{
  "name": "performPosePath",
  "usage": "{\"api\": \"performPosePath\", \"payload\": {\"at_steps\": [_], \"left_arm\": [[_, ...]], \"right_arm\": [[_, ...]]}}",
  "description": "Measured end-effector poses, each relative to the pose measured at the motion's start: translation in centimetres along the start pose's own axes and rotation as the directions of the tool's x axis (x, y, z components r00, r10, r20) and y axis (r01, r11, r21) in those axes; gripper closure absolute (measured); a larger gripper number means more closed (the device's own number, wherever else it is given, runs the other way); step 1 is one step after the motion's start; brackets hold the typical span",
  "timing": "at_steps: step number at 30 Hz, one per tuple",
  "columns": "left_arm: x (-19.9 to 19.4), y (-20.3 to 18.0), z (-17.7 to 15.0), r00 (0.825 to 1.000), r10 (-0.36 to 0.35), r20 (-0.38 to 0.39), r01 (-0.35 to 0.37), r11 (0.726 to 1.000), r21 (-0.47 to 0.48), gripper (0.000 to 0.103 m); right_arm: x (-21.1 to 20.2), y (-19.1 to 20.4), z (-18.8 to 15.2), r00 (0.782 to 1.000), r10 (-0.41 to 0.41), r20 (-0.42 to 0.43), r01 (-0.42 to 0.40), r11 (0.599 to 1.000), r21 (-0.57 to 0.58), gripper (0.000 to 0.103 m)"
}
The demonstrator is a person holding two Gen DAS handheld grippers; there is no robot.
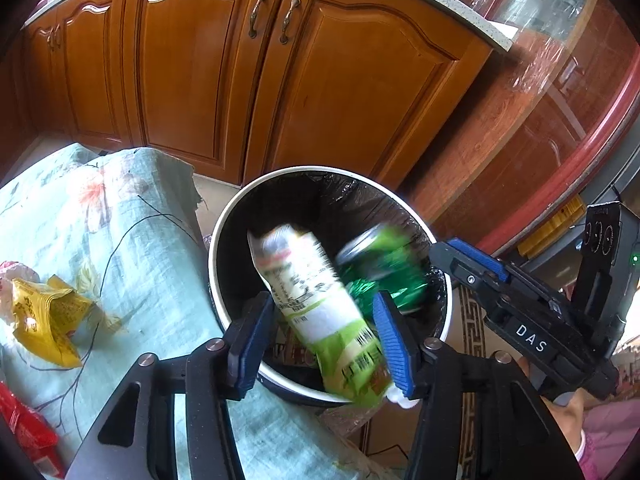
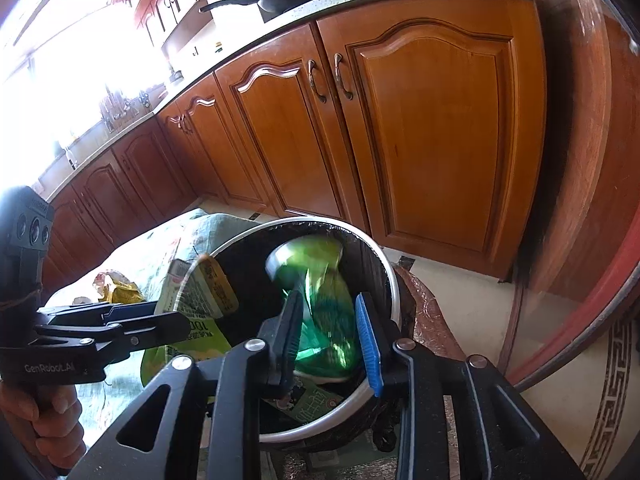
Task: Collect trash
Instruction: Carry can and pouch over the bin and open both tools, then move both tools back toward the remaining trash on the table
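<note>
Left wrist view: carton [image 1: 316, 304] between spread left gripper [image 1: 324, 344] pads, over bin [image 1: 224, 240]; right gripper [image 2: 332, 340] spread around green can [image 2: 320, 304].

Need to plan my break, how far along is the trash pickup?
Done: a printed package already lies in the bin. In hand: a green-white carton and a green can sit blurred between loosened tools over it. Left: a yellow wrapper and a red one on the cloth.

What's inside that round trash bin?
A black liner lines the trash bin. A green-and-white carton and a green can are tumbling in; printed packaging lies below them, mostly hidden.
</note>
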State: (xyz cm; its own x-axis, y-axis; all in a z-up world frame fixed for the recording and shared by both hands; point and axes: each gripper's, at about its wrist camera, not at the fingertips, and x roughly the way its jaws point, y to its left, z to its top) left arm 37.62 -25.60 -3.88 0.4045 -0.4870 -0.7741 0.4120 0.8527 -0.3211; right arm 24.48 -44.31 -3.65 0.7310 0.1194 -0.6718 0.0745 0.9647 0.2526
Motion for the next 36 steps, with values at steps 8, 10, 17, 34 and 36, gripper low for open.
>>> {"api": "performPosePath", "payload": {"at_steps": [8, 10, 17, 34, 36], "left_arm": [[-3.0, 1.7, -2.4, 0.998, -0.024, 0.06, 0.028, 0.998, -0.062, 0.039], [-4.1, 2.1, -3.7, 0.997, -0.017, 0.08, 0.023, 0.997, -0.076, 0.039], [-8.3, 3.8, -9.3, 0.99, 0.037, 0.137, -0.019, 0.991, -0.131, 0.038], [-19.9, 10.5, -20.4, 0.956, 0.209, 0.207, -0.149, 0.95, -0.273, 0.038], [-20.8, 11.3, -21.2, 0.954, 0.215, 0.208, -0.151, 0.946, -0.287, 0.038]], "right_arm": [[-1.3, 0.7, -0.5, 0.999, 0.032, 0.031, -0.033, 0.999, 0.023, 0.044], [-1.9, 1.1, -0.9, 0.998, 0.045, 0.041, -0.046, 0.998, 0.032, 0.037], [-3.3, 3.9, -3.2, 0.991, 0.124, 0.049, -0.127, 0.99, 0.059, 0.019], [-2.6, 14.5, -9.1, 0.96, 0.276, -0.053, -0.276, 0.961, 0.009, 0.018], [-2.5, 15.5, -9.5, 0.956, 0.287, -0.066, -0.288, 0.958, -0.003, 0.018]]}}
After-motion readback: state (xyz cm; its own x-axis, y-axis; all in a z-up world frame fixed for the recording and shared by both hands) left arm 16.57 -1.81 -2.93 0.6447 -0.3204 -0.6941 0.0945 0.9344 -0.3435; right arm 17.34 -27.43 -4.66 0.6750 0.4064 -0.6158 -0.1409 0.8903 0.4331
